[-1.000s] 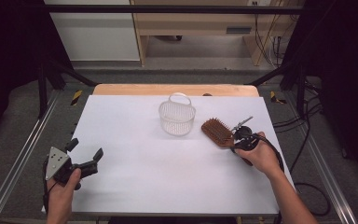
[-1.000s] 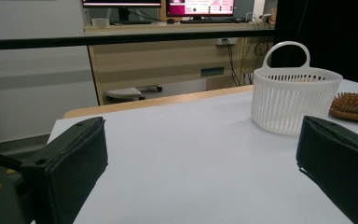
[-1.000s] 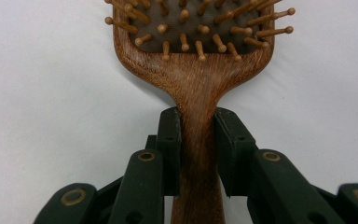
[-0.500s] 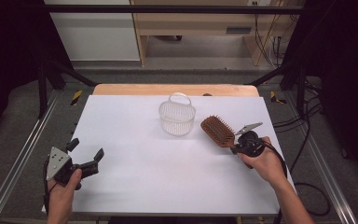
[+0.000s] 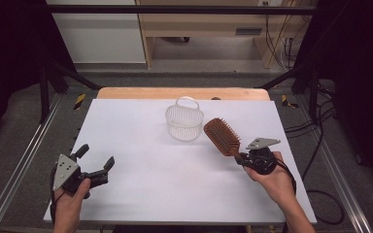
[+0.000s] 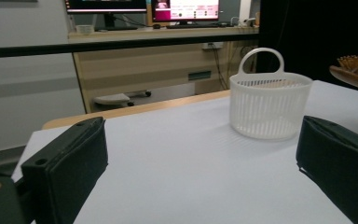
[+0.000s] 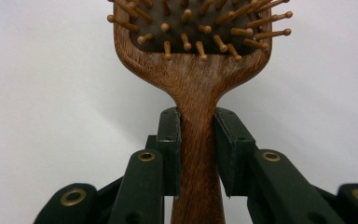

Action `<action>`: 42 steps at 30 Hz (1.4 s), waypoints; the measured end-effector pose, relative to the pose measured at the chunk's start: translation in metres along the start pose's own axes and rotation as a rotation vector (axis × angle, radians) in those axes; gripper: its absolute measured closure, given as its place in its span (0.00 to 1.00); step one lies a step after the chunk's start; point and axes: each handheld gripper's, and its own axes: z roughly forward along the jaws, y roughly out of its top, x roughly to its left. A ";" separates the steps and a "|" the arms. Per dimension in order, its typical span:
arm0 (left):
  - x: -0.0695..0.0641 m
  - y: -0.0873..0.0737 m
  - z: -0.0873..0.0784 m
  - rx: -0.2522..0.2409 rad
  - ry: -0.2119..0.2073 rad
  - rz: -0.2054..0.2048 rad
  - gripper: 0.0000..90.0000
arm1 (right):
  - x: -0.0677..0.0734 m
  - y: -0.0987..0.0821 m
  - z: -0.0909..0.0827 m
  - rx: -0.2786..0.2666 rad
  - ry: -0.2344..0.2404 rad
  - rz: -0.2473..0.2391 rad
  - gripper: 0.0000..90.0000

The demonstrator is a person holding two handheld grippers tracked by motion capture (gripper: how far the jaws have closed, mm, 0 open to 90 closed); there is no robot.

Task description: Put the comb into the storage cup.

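Observation:
A wooden hairbrush (image 5: pixel 222 136) with bristles facing up is held by its handle at the right of the white table. My right gripper (image 5: pixel 240 158) is shut on that handle; in the right gripper view the two pads (image 7: pixel 170 149) press the handle of the hairbrush (image 7: pixel 198 88) from both sides. A white slotted plastic basket (image 5: pixel 184 121) with a loop handle stands just left of the brush head. My left gripper (image 5: pixel 97 162) rests at the front left, open, with nothing between its jaws; its view looks across the table at the basket (image 6: pixel 269 105).
The white table top (image 5: pixel 175 184) has bare room across its middle and front. A wooden strip (image 5: pixel 141 92) runs along its far edge. Metal rails (image 5: pixel 19 165) flank both sides, and cables (image 5: pixel 315 126) lie on the floor at the right.
My right gripper has drawn the hairbrush back toward the front right, away from the basket, and turned a little. The left gripper has stayed put.

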 end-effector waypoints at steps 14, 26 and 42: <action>-0.070 0.045 0.037 -0.027 -0.195 0.079 0.02 | 0.040 0.027 -0.008 -0.218 0.047 -0.053 0.81; -0.097 0.070 0.074 -0.027 -0.262 0.072 0.02 | 0.065 0.040 0.005 -0.287 0.071 -0.080 0.81; -0.109 0.076 0.089 -0.021 -0.271 -0.033 0.02 | 0.097 0.043 0.011 -0.372 0.108 -0.109 0.81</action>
